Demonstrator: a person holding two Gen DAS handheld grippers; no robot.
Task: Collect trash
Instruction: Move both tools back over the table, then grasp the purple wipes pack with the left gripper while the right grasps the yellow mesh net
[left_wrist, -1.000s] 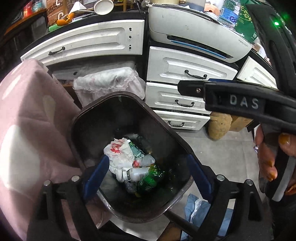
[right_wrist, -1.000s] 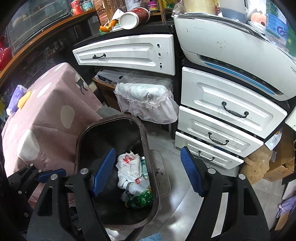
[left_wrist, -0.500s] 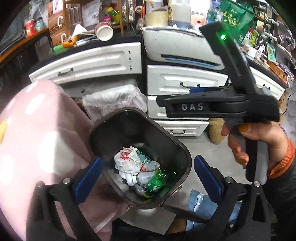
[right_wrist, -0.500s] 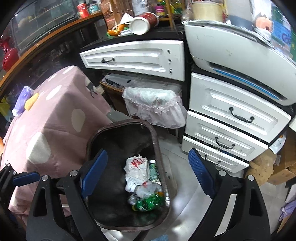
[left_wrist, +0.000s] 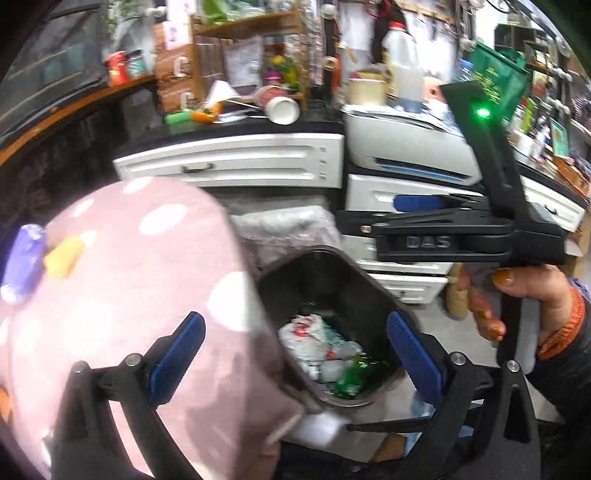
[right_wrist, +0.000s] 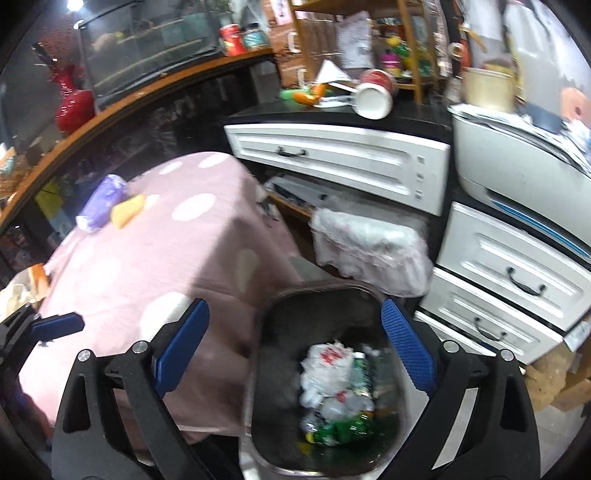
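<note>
With both my left gripper (left_wrist: 295, 358) and right gripper (right_wrist: 295, 350) empty, the right's jaws opening, the trash (right_wrist: 336, 391) lay in the bin (right_wrist: 258, 369) at lower centre, and I judged motion blur could spoil my aim at the purple packet (right_wrist: 101, 201) upper left.

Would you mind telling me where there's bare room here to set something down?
The pink spotted cloth is bare between the purple packet with its yellow piece and the dark bin. A strip of floor lies free between bin and white drawers. The black counter and shelves behind are crowded.
</note>
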